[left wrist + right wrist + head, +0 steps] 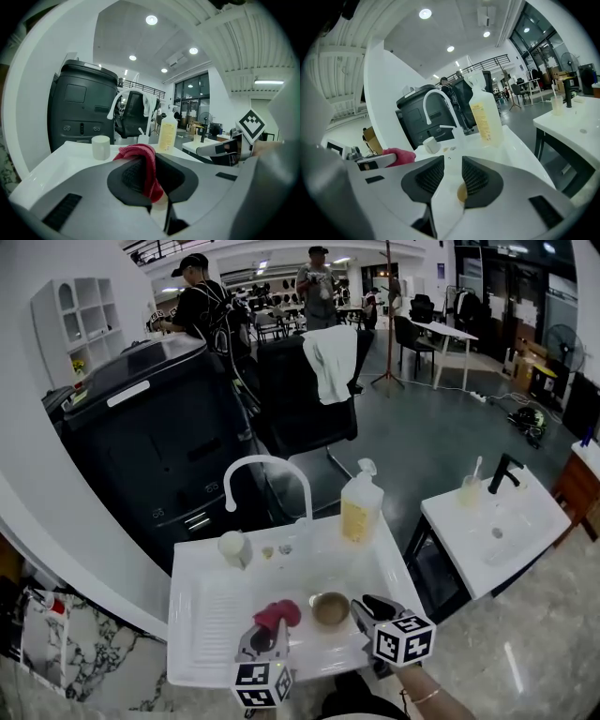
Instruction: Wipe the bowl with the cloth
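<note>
Left gripper (148, 171) clamped on red cloth (141, 155), cloth bunched between pads, over white worktop (211, 615). Brown bowl (330, 608) upright on worktop, just right of cloth. Right gripper (452, 176) jaws apart, pinching nothing; bowl rim visible low in gap.

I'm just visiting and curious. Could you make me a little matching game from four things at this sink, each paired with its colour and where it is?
Things:
1. cloth
2. bowl
3. soap bottle
4. cup

Colour and place:
A. yellowish, standing right of the faucet
B. red, pinched in the left tongs
C. white, left of the faucet
D. brown, sitting in the sink

Pairs: 1-B, 2-D, 3-A, 4-C.
</note>
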Motion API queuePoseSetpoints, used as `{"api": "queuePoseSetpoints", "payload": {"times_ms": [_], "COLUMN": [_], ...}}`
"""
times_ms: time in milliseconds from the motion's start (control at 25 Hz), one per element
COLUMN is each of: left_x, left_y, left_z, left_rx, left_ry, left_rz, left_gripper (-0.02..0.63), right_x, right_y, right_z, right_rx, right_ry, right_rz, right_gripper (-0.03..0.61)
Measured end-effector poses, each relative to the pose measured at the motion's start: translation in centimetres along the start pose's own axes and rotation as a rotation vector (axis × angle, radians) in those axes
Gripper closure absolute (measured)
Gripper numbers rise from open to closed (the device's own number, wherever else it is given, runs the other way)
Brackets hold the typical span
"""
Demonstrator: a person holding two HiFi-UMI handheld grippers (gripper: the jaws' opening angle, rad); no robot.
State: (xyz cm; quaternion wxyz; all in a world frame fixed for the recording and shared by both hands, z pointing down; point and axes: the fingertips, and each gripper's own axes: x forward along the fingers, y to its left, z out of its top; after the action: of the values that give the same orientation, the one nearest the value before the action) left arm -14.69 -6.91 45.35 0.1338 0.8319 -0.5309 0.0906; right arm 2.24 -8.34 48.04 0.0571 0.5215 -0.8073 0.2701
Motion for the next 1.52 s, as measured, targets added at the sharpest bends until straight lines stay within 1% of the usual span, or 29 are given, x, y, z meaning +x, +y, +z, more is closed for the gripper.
{"api": "queuePoseSetpoints", "payload": {"times_ms": [120,280,560,920,1160,1360,1520], "left_x": [1.1,3.4,7.2,10.5,12.0,12.9,13.2], "left_y": [0.7,1.4,2.7,3.8,4.1,4.2,4.5], "left_z": [0.2,0.3,-0.2,-0.7,-1.4,-2.3,-2.7], "left_rx": [-0.009,-0.021,-0.029,-0.053,-0.072,-0.089,-0.099], "left_ry": [0.013,0.028,0.062,0.095,0.120,0.143,0.154], "left_rz": [0.017,0.032,0.059,0.108,0.132,0.147,0.159], "left_gripper": [0.566,0.566,0.566,0.566,0.566,0.566,0.566], "right_x": [1.7,4.5,9.6,16.1,19.1,20.4,21.1], "right_y": [-0.5,-2.1,-4.8,-7.8,-10.6,-12.5,-13.5], "right_z": [0.4,0.5,-1.2,-5.7,-10.5,-13.1,-14.8], "right_rx": [-0.013,-0.054,-0.068,-0.106,-0.087,-0.093,-0.084], "right_ry": [0.021,0.065,0.159,0.342,0.493,0.581,0.631], "right_rz": [0.009,0.005,0.019,0.048,0.016,-0.006,-0.019], "right_gripper": [0.468,0.466,0.462,0.454,0.453,0.451,0.446]}}
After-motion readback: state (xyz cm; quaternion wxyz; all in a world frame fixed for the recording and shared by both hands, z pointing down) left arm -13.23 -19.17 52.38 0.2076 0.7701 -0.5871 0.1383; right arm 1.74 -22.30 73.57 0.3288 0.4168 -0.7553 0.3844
